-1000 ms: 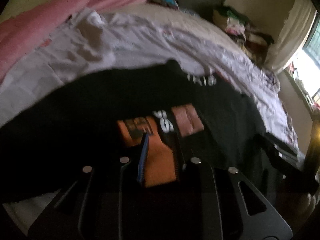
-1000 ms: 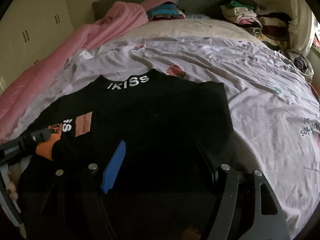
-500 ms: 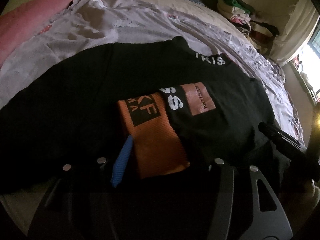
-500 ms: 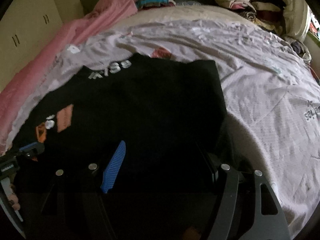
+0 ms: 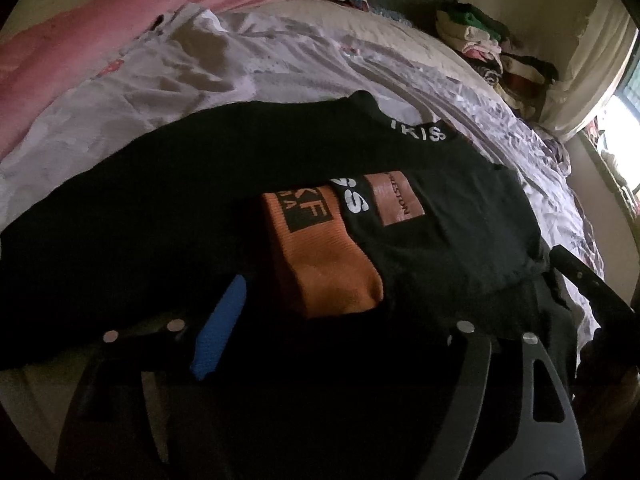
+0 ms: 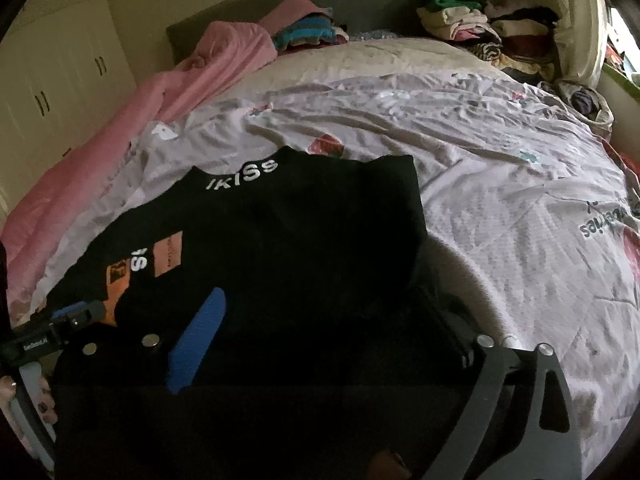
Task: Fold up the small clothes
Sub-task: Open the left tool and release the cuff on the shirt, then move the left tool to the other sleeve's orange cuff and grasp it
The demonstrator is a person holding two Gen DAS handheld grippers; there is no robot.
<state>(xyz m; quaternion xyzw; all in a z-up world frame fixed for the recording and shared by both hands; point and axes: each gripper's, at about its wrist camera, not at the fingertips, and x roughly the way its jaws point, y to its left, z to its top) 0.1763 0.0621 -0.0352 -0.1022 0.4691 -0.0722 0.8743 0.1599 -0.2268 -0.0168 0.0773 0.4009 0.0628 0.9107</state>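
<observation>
Both my grippers, left (image 5: 320,332) and right (image 6: 332,332), are opening off the black top (image 6: 280,248) (sleeve now folded in), holding nothing.

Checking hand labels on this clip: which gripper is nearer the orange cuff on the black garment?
Left. The left gripper hangs right at the orange cuff, jaws opening. The right gripper, also opening, is over plain black cloth, farther off.

Both grippers have black frames, silver screws and blue-padded fingers (image 6: 196,344); fingernails (image 6: 44,406) painted dark.
</observation>
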